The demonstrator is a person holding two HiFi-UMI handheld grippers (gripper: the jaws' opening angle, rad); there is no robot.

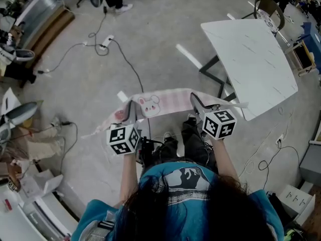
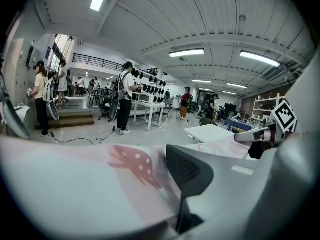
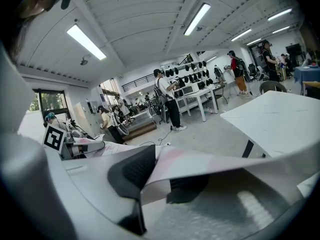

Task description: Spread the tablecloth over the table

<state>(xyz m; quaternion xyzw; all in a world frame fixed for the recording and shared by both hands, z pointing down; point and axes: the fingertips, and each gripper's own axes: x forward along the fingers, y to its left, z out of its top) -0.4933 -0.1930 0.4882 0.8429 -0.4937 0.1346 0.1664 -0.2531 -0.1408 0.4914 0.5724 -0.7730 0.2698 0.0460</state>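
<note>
A pink tablecloth (image 1: 168, 101) with a bunny print hangs stretched between my two grippers above the floor. My left gripper (image 1: 131, 110) is shut on its left end, and my right gripper (image 1: 196, 103) is shut on its right end. The white table (image 1: 251, 59) stands ahead to the right, bare, with the cloth's right end just short of its near corner. In the left gripper view the tablecloth (image 2: 100, 184) covers one jaw of the left gripper (image 2: 160, 176). In the right gripper view the tablecloth (image 3: 210, 164) runs between the pads of the right gripper (image 3: 160, 181), and the table (image 3: 280, 124) lies to the right.
Cables and a power strip (image 1: 105, 42) lie on the concrete floor ahead to the left. A chair (image 1: 268, 6) stands behind the table. Boxes and clutter (image 1: 30, 185) fill the near left. Several people (image 2: 125, 96) stand by benches farther off.
</note>
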